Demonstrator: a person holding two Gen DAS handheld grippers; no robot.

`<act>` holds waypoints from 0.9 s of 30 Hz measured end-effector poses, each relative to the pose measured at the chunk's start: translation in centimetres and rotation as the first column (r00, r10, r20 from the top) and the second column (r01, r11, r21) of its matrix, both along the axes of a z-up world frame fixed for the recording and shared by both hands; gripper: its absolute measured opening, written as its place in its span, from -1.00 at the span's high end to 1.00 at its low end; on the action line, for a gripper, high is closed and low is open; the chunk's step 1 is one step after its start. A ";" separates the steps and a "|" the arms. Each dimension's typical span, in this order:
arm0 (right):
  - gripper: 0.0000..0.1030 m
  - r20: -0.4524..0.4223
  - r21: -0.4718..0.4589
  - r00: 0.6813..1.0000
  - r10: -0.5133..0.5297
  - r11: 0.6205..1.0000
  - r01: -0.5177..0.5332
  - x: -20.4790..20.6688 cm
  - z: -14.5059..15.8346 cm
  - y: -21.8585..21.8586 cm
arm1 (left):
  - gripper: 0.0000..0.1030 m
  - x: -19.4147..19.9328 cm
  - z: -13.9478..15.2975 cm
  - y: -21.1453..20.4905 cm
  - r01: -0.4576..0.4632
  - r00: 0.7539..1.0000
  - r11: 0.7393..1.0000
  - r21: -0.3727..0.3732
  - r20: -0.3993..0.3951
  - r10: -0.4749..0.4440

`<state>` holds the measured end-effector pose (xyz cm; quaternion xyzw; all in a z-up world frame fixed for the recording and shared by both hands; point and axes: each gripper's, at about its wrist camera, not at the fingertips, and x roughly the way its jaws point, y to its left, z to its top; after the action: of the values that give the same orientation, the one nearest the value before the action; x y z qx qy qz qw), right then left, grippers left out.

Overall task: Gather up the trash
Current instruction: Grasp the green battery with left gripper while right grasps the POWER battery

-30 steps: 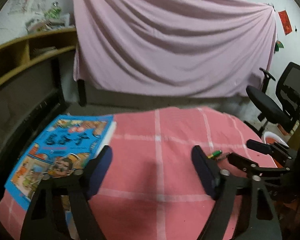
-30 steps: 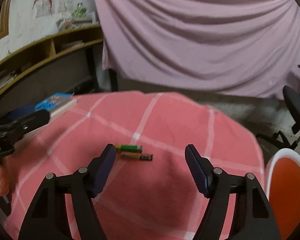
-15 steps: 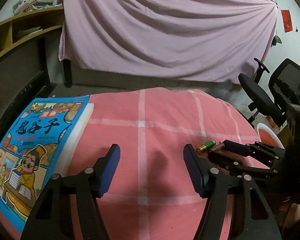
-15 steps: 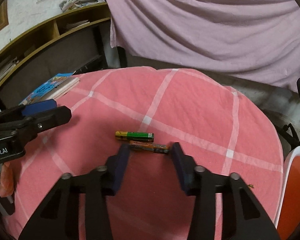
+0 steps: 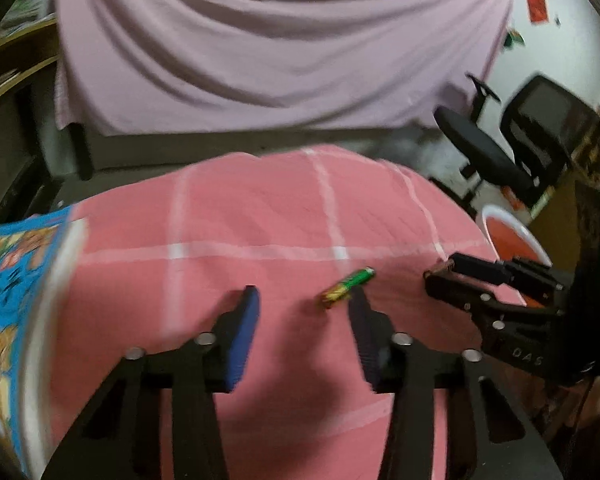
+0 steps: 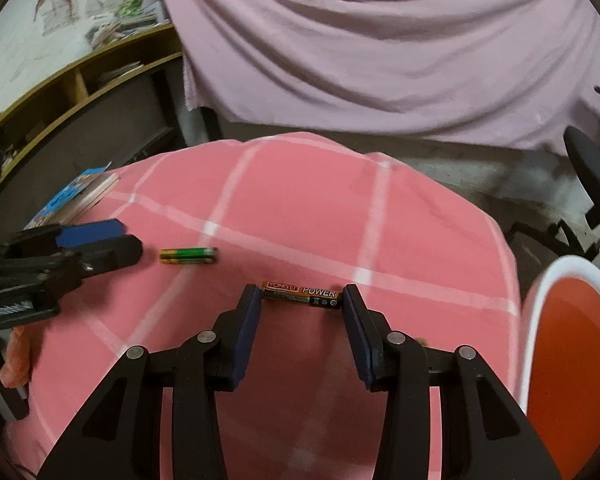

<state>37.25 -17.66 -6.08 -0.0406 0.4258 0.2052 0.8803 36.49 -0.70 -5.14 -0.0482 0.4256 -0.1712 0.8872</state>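
Observation:
Two batteries lie on the pink checked tablecloth (image 6: 300, 208). The orange-and-black battery (image 6: 300, 296) lies crosswise between my right gripper's (image 6: 301, 300) pads, which press on its two ends. Left of it lies the green battery (image 6: 188, 255). In the left wrist view the green battery (image 5: 348, 284) lies just beyond the right fingertip of my left gripper (image 5: 304, 304), not between the pads. The left jaws are closing with only cloth between them. The left gripper (image 6: 96, 244) also shows at the left of the right wrist view. The right gripper (image 5: 460, 276) shows at the right of the left wrist view.
A white bin with an orange liner (image 6: 540, 292) stands beside the table on the right, also seen as the bin (image 5: 500, 216). A blue picture book (image 5: 16, 280) lies at the table's left edge. An office chair (image 5: 540, 140) and a draped pink sheet (image 5: 280, 48) stand behind.
The right gripper came down and its jaws narrowed onto the ends of the orange-and-black battery. The left gripper swung right, away from the book and toward the green battery, its jaws narrowing.

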 end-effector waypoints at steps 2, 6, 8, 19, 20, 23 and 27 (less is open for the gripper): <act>0.23 -0.004 0.008 1.000 -0.003 1.000 0.003 0.2 -0.1 -0.4 | 0.38 0.5 0.0 -1.0 0.040 0.999 0.999 0.013 -0.002 -0.040; 0.23 -0.016 0.030 1.000 -0.004 1.000 0.005 0.1 -0.1 -1.2 | 0.38 1.0 -0.4 -2.6 0.100 0.995 0.994 0.049 -0.019 -0.099; 0.23 -0.024 0.044 1.000 -0.004 0.999 0.005 0.2 -0.2 -1.3 | 0.43 0.9 -0.5 -3.0 0.117 0.993 0.991 0.068 -0.017 -0.116; 0.23 -0.019 0.036 1.000 0.013 0.999 -0.013 -0.3 -0.3 -1.1 | 0.86 -0.1 -0.9 -4.8 0.150 0.988 0.975 0.162 0.003 -0.152; 0.23 -0.016 0.036 1.000 0.013 0.999 -0.012 -0.3 -0.3 -1.1 | 0.86 -0.3 -0.9 -4.8 0.150 0.988 0.974 0.170 0.008 -0.153; 0.23 0.002 0.037 1.000 0.010 0.999 -0.010 -0.6 -0.2 -1.2 | 0.86 -0.7 -0.9 -5.1 0.141 0.989 0.975 0.170 0.016 -0.145; 0.23 0.037 0.035 0.999 0.007 0.999 -0.008 -1.1 0.2 -1.2 | 0.86 -1.4 -0.8 -5.2 0.112 0.992 0.983 0.147 0.040 -0.119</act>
<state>36.12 -18.84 -5.92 -0.0307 0.4057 0.2150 0.8878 35.07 -5.92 -5.95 0.0453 0.4172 -0.1921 0.8871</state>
